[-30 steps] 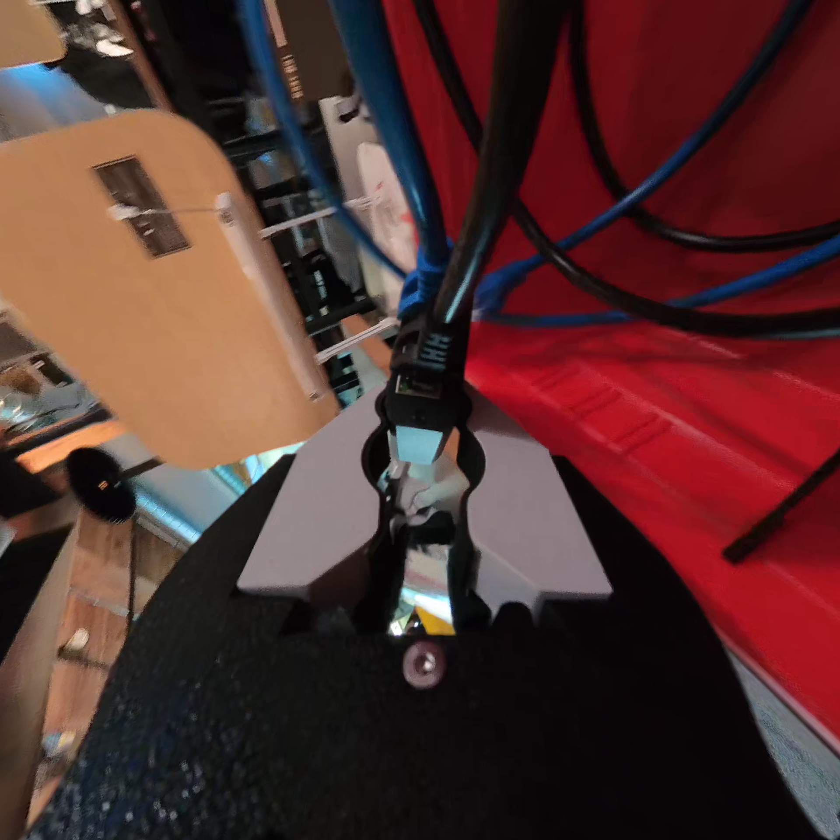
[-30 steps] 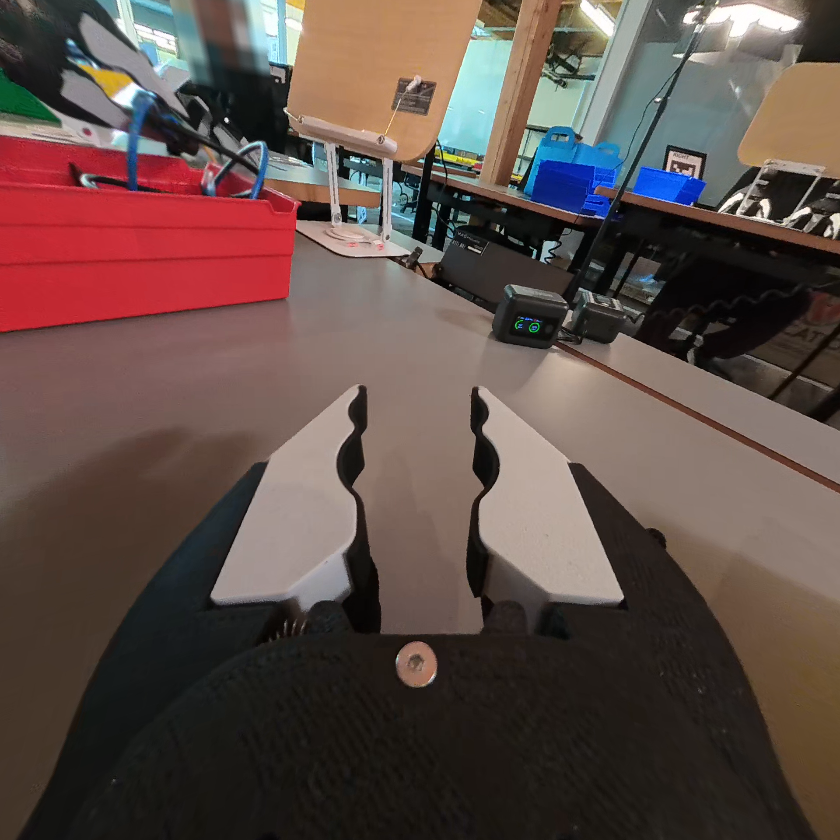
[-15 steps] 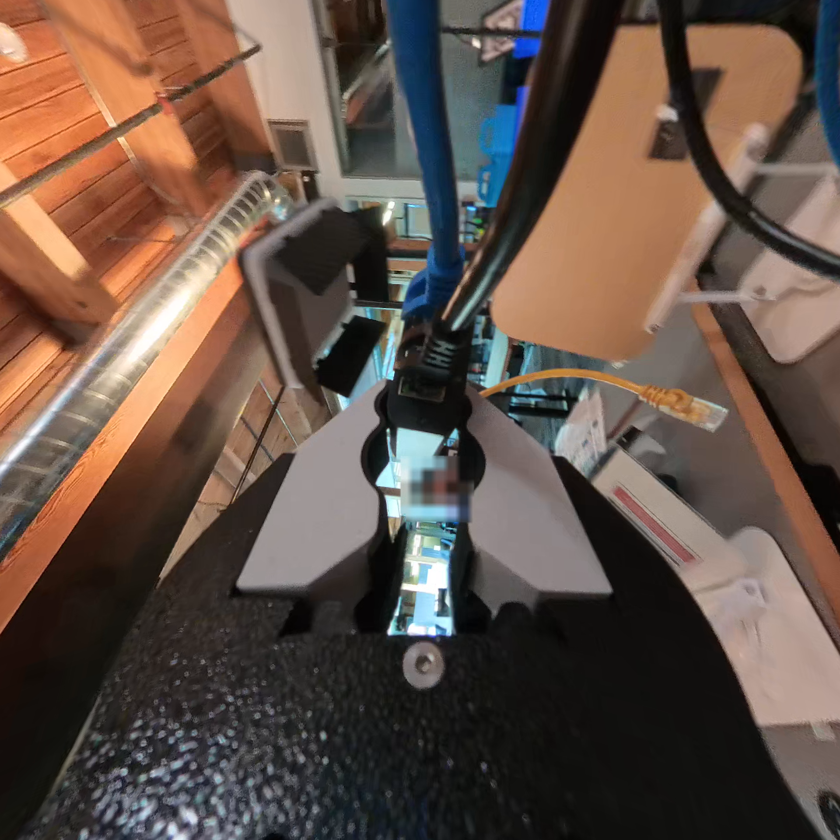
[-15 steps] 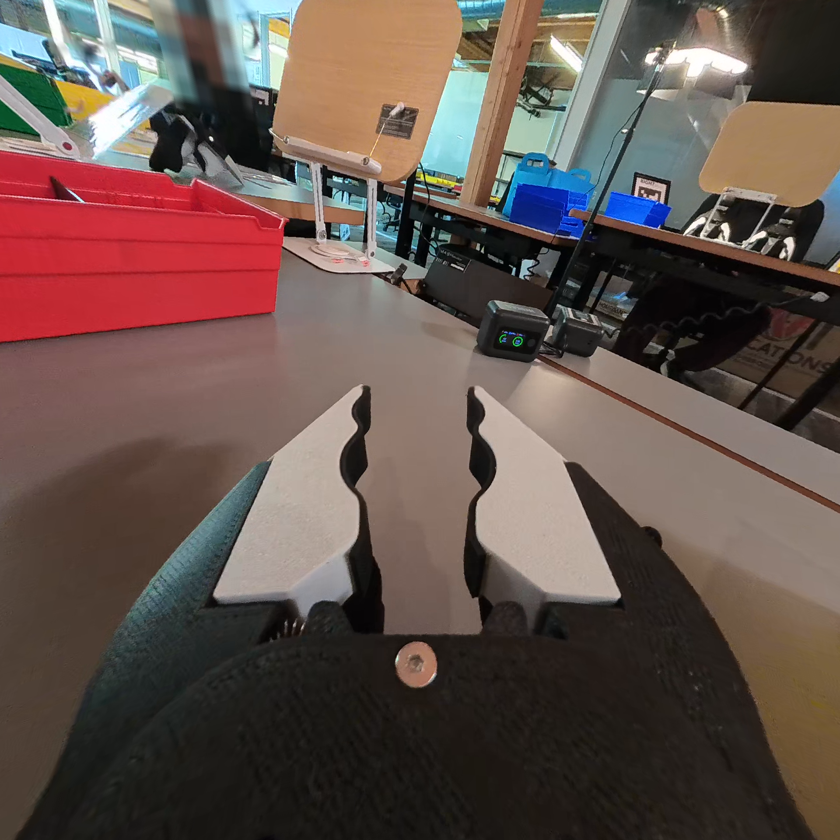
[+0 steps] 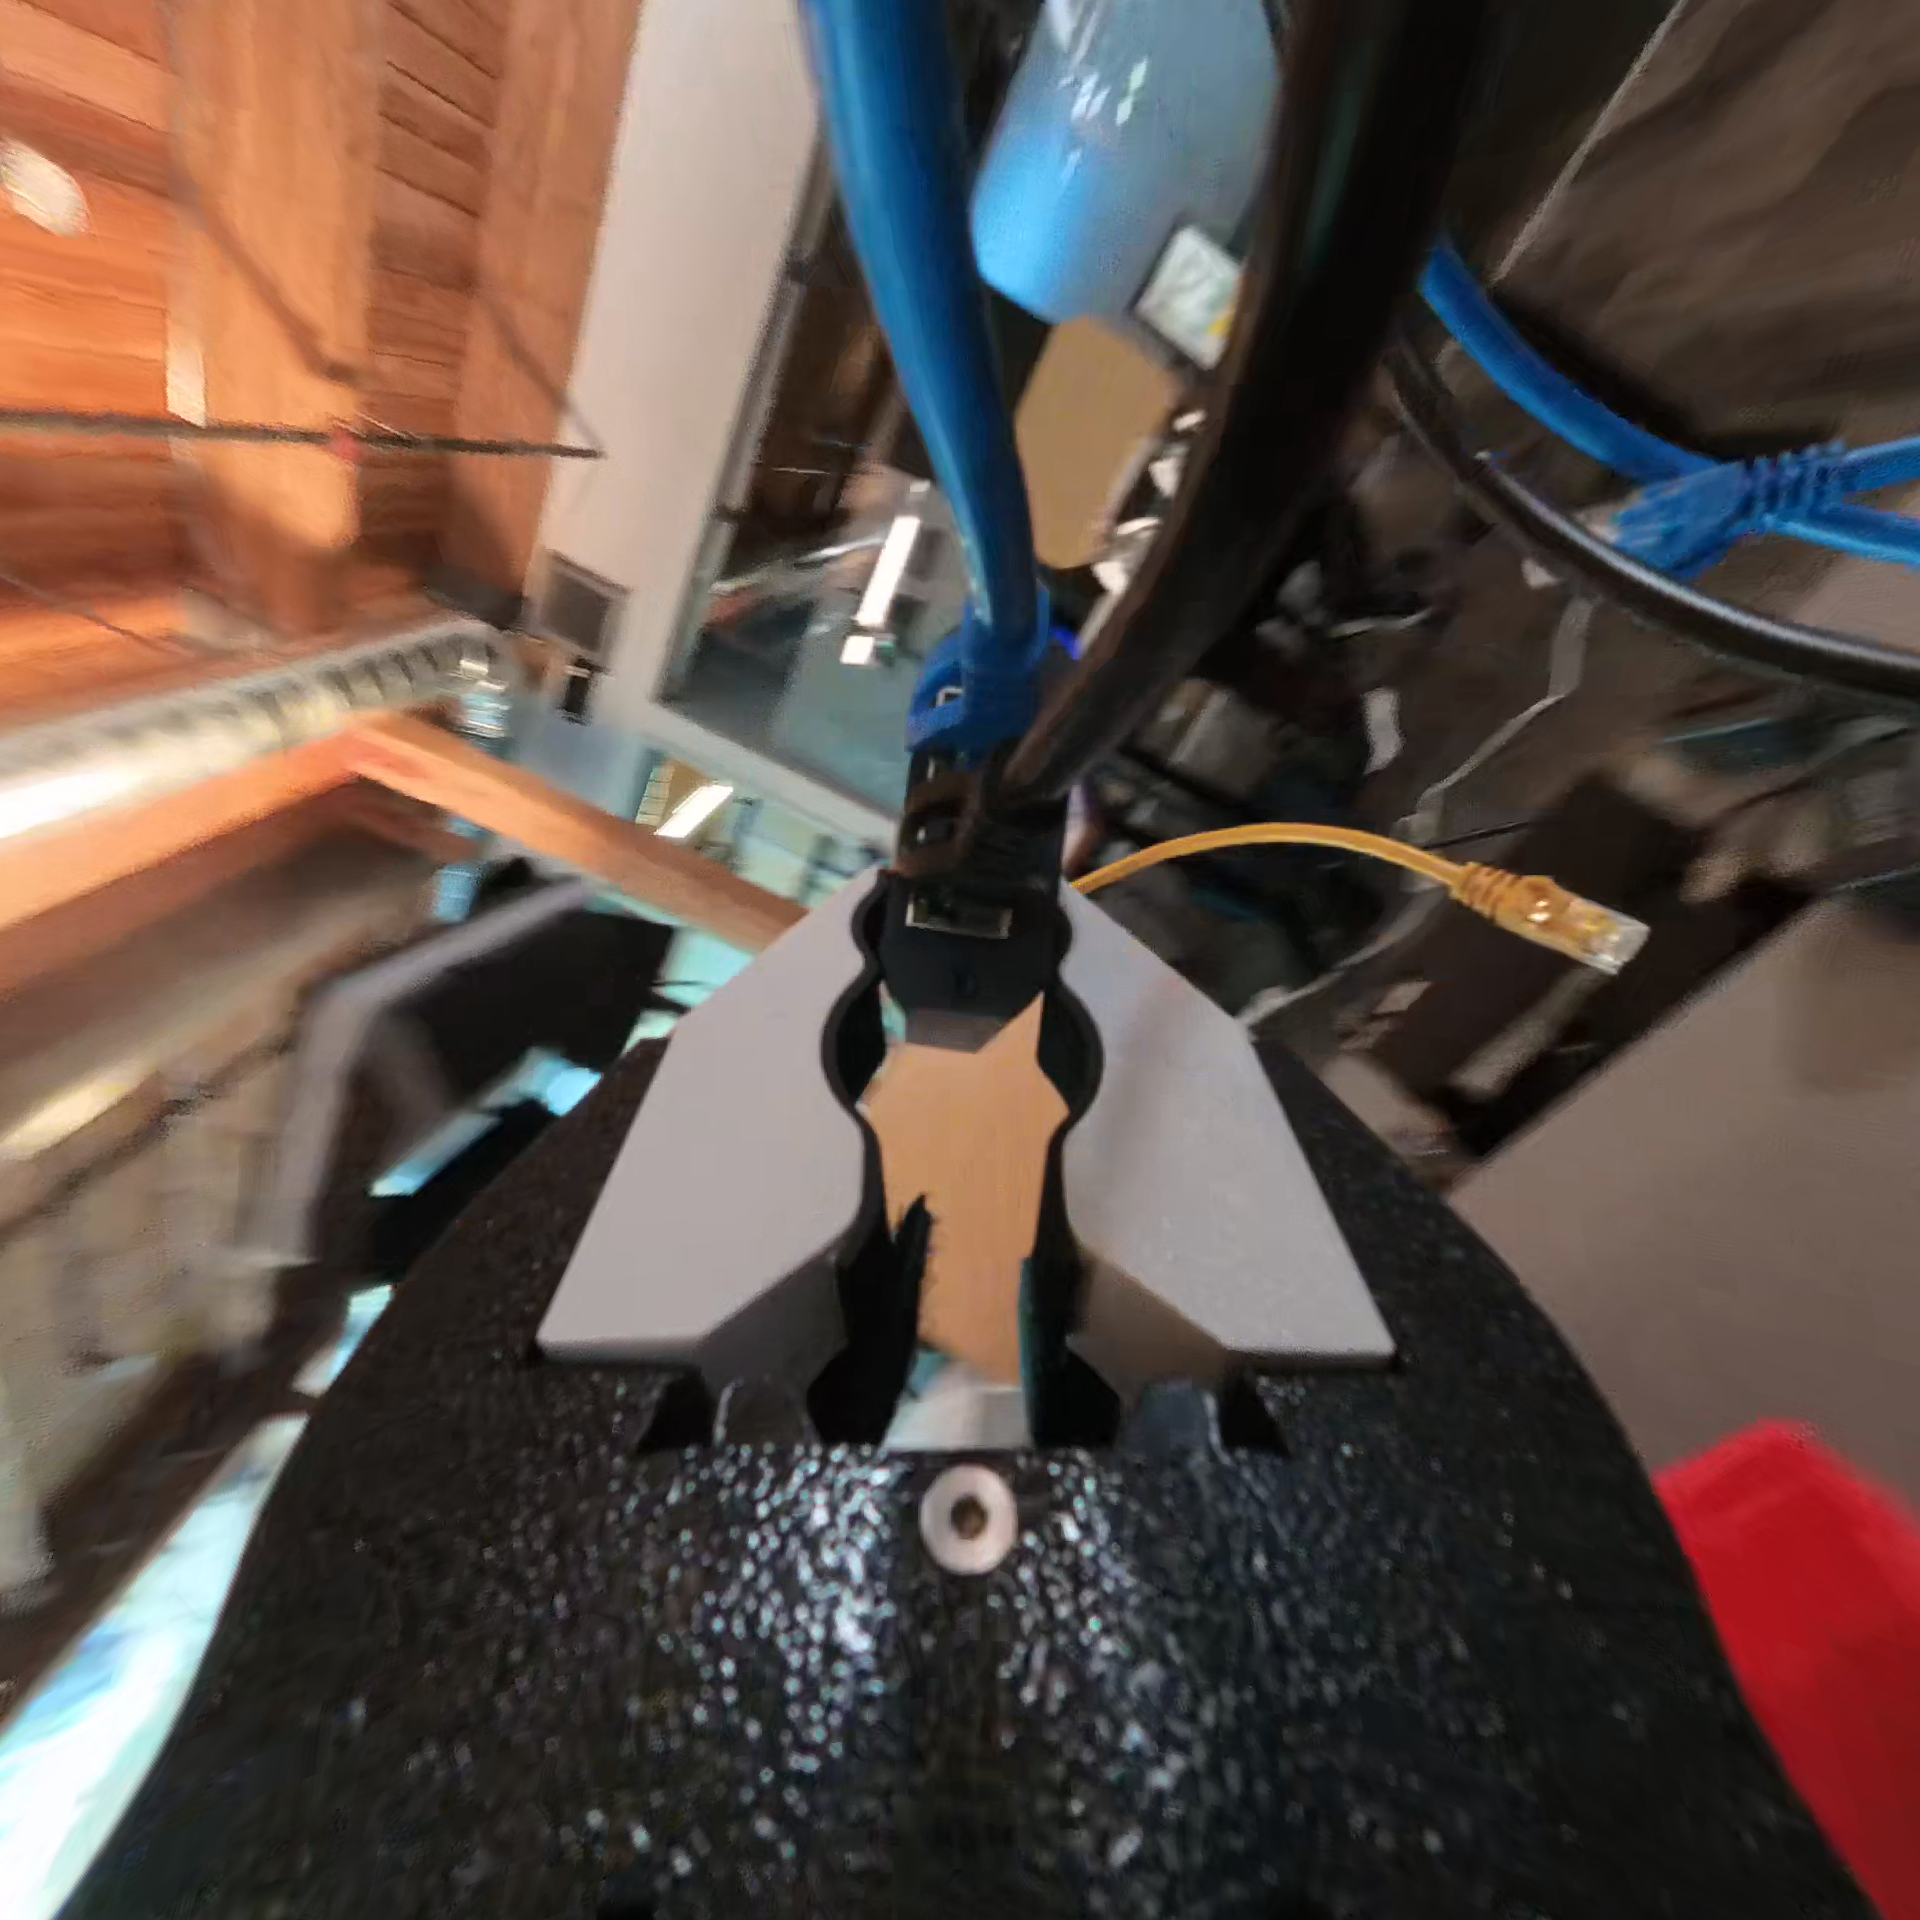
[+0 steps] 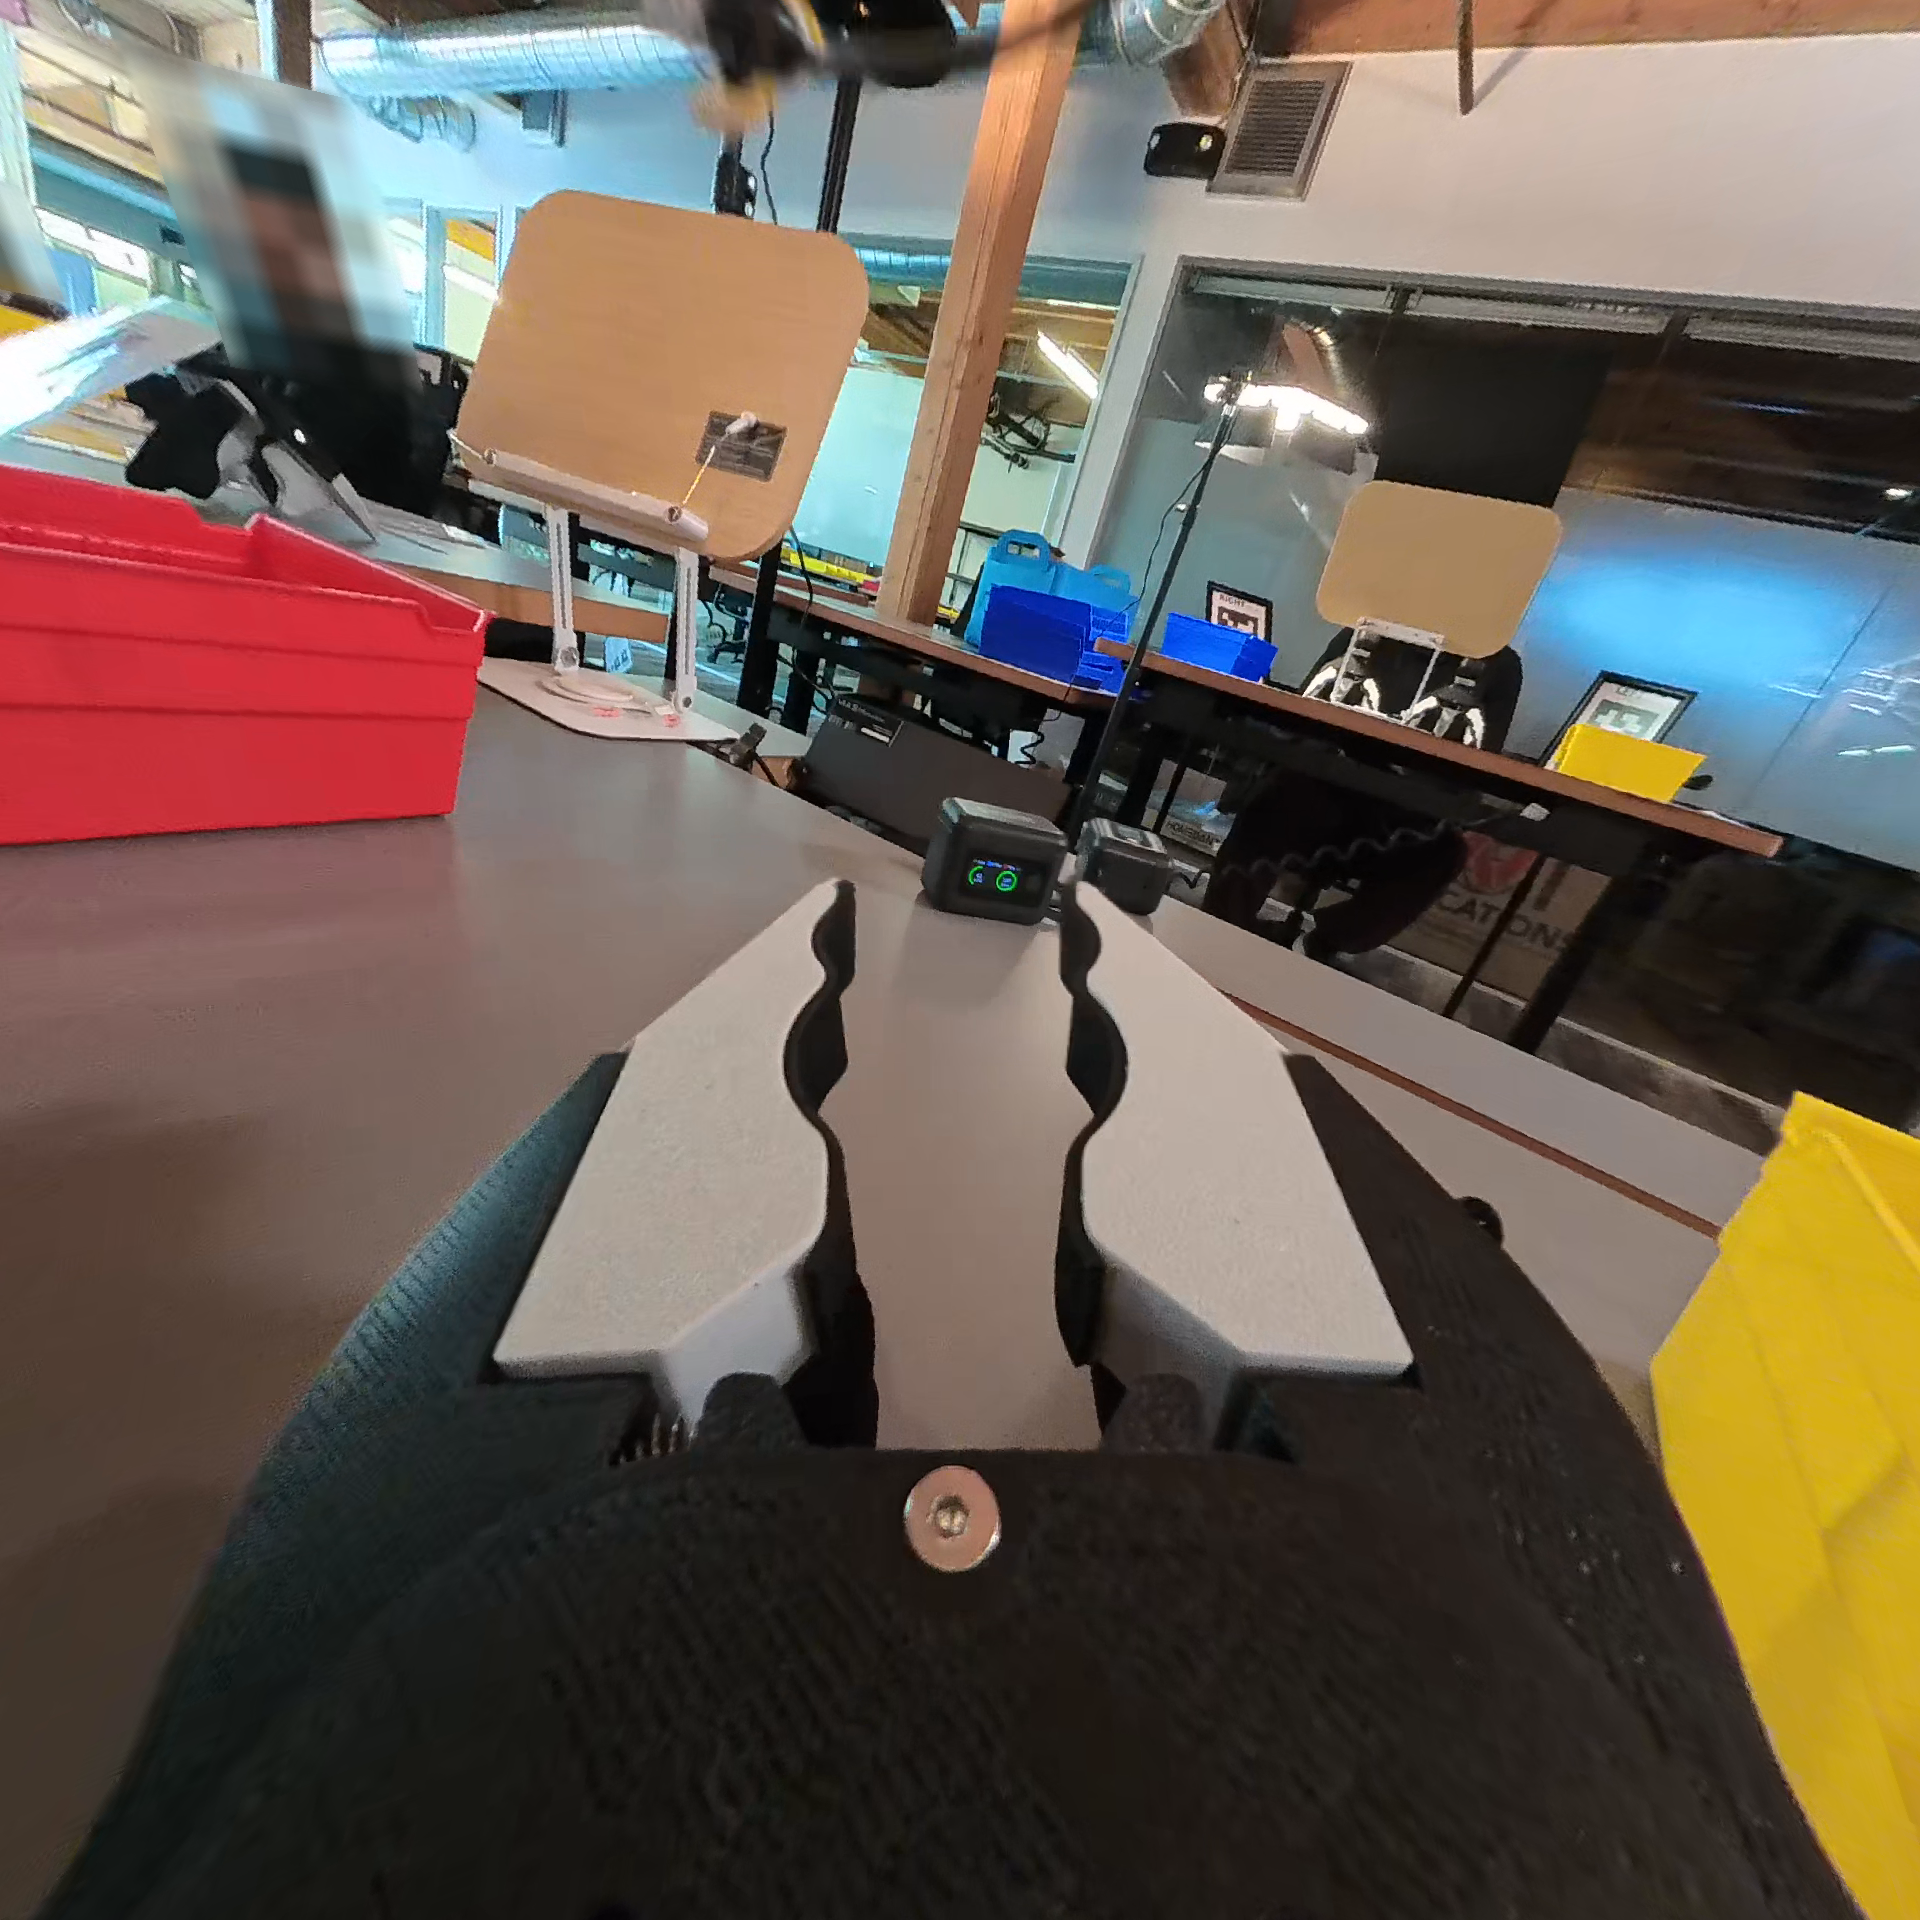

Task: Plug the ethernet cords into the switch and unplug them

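Observation:
My left gripper (image 5: pixel 966 906) is shut on a black ethernet plug (image 5: pixel 961 977) and holds it up in the air. The plug's black cord (image 5: pixel 1278 416) runs up and away. A blue cord (image 5: pixel 914 312) hangs along it, its boot touching the plug's top. A second blue plug (image 5: pixel 1683 520) and a yellow cord's plug (image 5: pixel 1538 914) dangle to the right. My right gripper (image 6: pixel 956 914) is open and empty, low over the grey table (image 6: pixel 312 987). I cannot make out the switch in either view.
A red bin (image 6: pixel 208 707) stands on the table at the left, its corner also in the left wrist view (image 5: pixel 1808 1621). A yellow bin (image 6: pixel 1808 1455) is close at the right. A small black device with a lit screen (image 6: pixel 992 873) and a wooden board on a stand (image 6: pixel 665 374) are ahead. My right fingertips sit around 40 cm from my left ones.
My left gripper has lifted the black plug and the cords out of the red bin and swung round in the air. My right gripper has tilted up and shifted right, still open.

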{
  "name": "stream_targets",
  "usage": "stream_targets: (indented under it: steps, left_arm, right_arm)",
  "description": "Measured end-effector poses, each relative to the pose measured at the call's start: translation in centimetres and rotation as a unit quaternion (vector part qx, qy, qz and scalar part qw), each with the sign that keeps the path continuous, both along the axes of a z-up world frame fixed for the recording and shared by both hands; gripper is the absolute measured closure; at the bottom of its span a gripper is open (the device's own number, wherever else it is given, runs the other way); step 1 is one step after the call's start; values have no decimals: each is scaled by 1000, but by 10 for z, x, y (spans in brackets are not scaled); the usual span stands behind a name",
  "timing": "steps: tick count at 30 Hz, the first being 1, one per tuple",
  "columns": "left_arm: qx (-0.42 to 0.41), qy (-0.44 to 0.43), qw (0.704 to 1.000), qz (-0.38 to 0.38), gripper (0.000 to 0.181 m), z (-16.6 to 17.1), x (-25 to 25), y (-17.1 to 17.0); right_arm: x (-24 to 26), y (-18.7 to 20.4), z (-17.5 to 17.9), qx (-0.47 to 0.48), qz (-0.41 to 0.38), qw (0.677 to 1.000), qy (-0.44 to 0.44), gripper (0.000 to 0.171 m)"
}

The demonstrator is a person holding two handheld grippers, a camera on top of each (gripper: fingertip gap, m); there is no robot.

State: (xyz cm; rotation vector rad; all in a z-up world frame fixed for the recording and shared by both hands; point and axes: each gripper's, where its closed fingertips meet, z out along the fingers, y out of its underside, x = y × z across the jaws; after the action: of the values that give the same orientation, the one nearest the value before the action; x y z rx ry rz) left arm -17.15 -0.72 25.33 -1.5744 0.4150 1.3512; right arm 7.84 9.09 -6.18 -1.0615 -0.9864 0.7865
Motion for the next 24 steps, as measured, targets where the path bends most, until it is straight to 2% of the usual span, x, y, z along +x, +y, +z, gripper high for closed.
stream_targets:
  steps: [3, 5, 9, 12, 17, 24]
  left_arm:
    - [-13, -113, 993, -38, 158, -90, 15, 39]
    - [-23, -147, 988, -46, 158, -142, 33, 61]
    - [-46, -146, 987, -41, 158, -224, 69, 93]
    - [-67, -103, 992, -42, 158, -275, 84, 109]
    - [-129, -38, 990, -37, 158, -343, 84, 119]
    - [-202, -20, 979, 6, 158, -380, 56, 111]
  right_arm:
    - [1, -3, 3, 19, -5, 1000, 4, 133]
    - [5, -3, 8, 27, -10, 999, 17, 133]
    - [15, 2, 19, 33, -25, 998, 52, 135]
    - [23, 8, 26, 49, -44, 995, 69, 136]
    - [38, 43, 24, -3, -99, 991, 90, 134]
    - [47, 47, 32, 39, -149, 985, 82, 134]
